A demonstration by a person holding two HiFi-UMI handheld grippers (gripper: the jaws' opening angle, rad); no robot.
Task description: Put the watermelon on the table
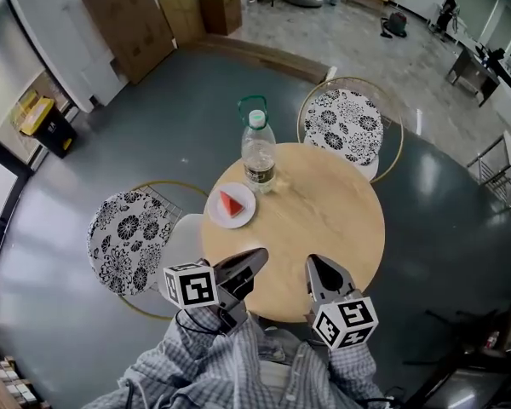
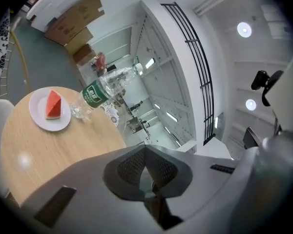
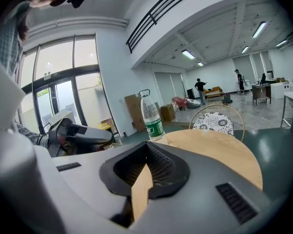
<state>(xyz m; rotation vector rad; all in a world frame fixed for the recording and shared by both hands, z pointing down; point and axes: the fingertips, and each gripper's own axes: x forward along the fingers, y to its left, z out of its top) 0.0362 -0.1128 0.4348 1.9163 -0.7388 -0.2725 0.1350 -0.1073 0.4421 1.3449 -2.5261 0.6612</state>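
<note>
Clear water bottle [image 1: 258, 152], green label, stood upright just beside a white plate [image 1: 244, 216]. Two chairs with black-and-white floral cushions, one [image 1: 123, 241] nearer, one [image 1: 345, 124] farther. Flattened cardboard [image 1: 128, 20] leaned against the far wall, a box [image 1: 220, 8] near it.

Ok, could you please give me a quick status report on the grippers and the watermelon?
Left gripper shut, empty. Right gripper shut, empty. Watermelon on plate, on table. Bottle beside plate.

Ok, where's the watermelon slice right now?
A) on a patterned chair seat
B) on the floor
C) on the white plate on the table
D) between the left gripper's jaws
C: the watermelon slice lies on the white plate on the round table, beside the water bottle; the left gripper and right gripper are shut, empty.
</note>
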